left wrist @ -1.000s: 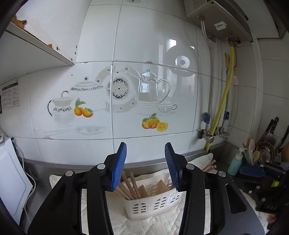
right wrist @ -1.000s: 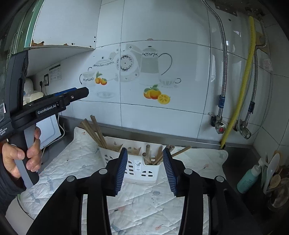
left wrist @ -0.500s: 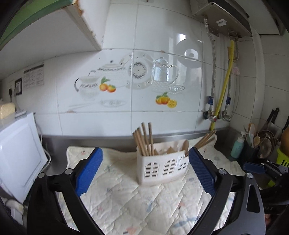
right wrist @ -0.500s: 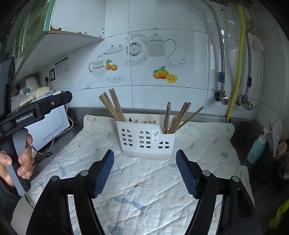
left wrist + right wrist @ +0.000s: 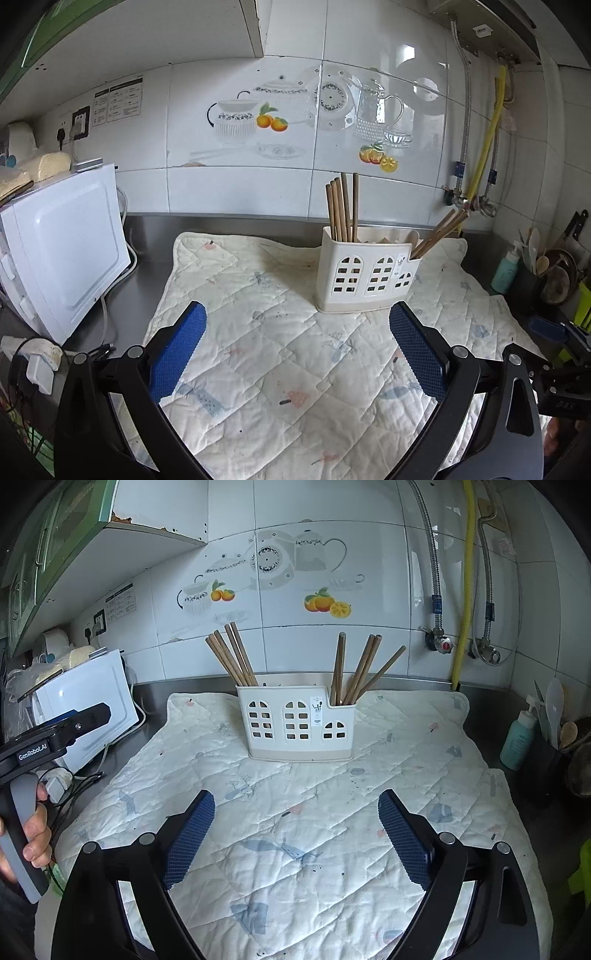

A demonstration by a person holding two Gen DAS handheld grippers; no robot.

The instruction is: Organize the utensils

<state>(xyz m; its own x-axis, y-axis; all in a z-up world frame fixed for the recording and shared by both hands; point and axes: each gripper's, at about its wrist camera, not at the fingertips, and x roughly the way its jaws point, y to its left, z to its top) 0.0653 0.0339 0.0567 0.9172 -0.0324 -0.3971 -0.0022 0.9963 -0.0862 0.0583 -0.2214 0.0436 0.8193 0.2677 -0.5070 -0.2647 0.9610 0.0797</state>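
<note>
A white plastic utensil caddy (image 5: 364, 275) (image 5: 299, 725) stands on a quilted mat (image 5: 295, 362) (image 5: 295, 805). Wooden chopsticks (image 5: 343, 206) (image 5: 231, 655) fill its left compartment. A second bunch of chopsticks (image 5: 360, 670) (image 5: 437, 230) leans out of its lower right compartment. My left gripper (image 5: 297, 314) is open and empty, well in front of the caddy. In front of the caddy too, my right gripper (image 5: 295, 801) is open with jaws still opening and nothing between them. In the right wrist view the left gripper's body (image 5: 55, 734) shows at the left, held by a hand (image 5: 35, 834).
A white microwave (image 5: 62, 243) (image 5: 86, 705) stands at the mat's left, with cables and a plug (image 5: 37, 365) beside it. At the right are a teal bottle (image 5: 517, 740) and a dark holder with spoons (image 5: 557, 720). A tiled wall with gas pipes (image 5: 463, 583) closes the back.
Both grippers have opened wide and drawn back and down from the caddy, so it now looks smaller and further off. The views have tilted down onto the mat.
</note>
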